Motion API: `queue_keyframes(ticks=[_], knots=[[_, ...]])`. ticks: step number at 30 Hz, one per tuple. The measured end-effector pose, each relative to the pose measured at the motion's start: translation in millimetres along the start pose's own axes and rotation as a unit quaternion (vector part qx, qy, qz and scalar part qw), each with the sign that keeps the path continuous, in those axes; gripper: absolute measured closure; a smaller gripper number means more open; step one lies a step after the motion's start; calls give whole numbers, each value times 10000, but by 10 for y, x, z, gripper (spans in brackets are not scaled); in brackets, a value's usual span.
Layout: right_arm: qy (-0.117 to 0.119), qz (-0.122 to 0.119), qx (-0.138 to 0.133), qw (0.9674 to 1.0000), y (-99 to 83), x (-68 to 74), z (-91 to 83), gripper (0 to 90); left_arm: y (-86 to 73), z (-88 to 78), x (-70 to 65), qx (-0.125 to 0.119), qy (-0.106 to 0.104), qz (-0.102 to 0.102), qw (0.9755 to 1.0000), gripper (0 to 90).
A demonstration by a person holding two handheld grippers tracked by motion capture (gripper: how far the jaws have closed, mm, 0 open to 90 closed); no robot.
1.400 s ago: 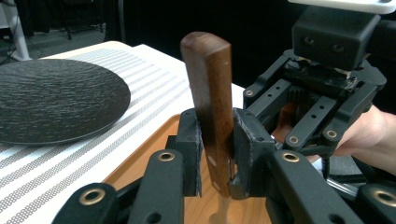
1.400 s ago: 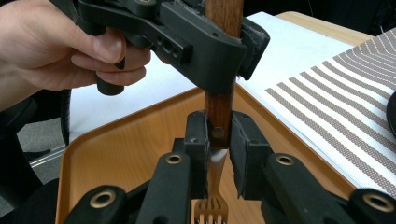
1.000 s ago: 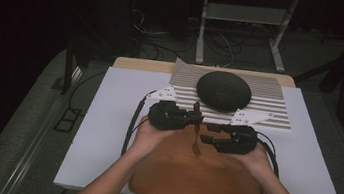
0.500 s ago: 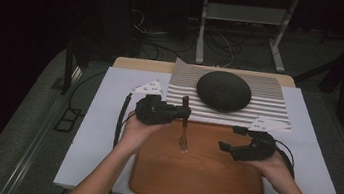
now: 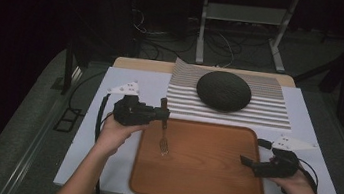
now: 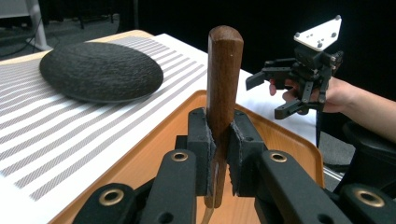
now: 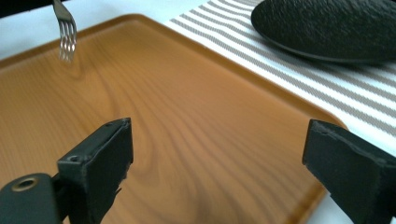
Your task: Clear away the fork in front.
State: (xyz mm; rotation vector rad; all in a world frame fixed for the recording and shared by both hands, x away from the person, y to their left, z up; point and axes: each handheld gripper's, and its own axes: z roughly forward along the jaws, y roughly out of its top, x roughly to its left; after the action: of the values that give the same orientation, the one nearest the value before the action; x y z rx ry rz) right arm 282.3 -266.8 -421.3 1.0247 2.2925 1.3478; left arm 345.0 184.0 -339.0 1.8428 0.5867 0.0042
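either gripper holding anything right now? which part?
Left gripper holds the fork by its wooden handle, jaws shut on the lower handle, tines hanging down over the tray. Right gripper holds nothing; its jaws stand wide open.

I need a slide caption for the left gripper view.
Left gripper clamps an upright wooden fork handle over the tray.

From above the near edge we look forward and down across the whole table (image 5: 112,76). Riding close on the left gripper (image 6: 219,144), we face right over the wooden tray (image 6: 280,135) toward the right gripper (image 6: 303,79). From the right gripper's camera we skim low and leftward; we share the tray and the dark dome (image 7: 327,28) among all views.
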Motion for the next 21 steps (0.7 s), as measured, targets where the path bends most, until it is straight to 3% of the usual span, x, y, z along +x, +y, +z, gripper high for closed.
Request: queue_keyframes(ticks=[6, 11, 18, 21], knots=[[-88, 99, 20, 9999, -179, -25, -105, 44, -99, -189, 14, 48, 71, -167, 9998, 805], [-128, 149, -22, 9998, -192, -38, -107, 45, -200, -302, -33, 124, 8, -377, 9992, 803], [-106, 85, -16, 9999, -187, -20, -88, 47, -309, -321, -31, 337, -41, -471, 9983, 802], [-96, 64, -10, 9999, -184, -17, -83, 48, -329, -302, 0, 301, -56, -523, 9982, 801]])
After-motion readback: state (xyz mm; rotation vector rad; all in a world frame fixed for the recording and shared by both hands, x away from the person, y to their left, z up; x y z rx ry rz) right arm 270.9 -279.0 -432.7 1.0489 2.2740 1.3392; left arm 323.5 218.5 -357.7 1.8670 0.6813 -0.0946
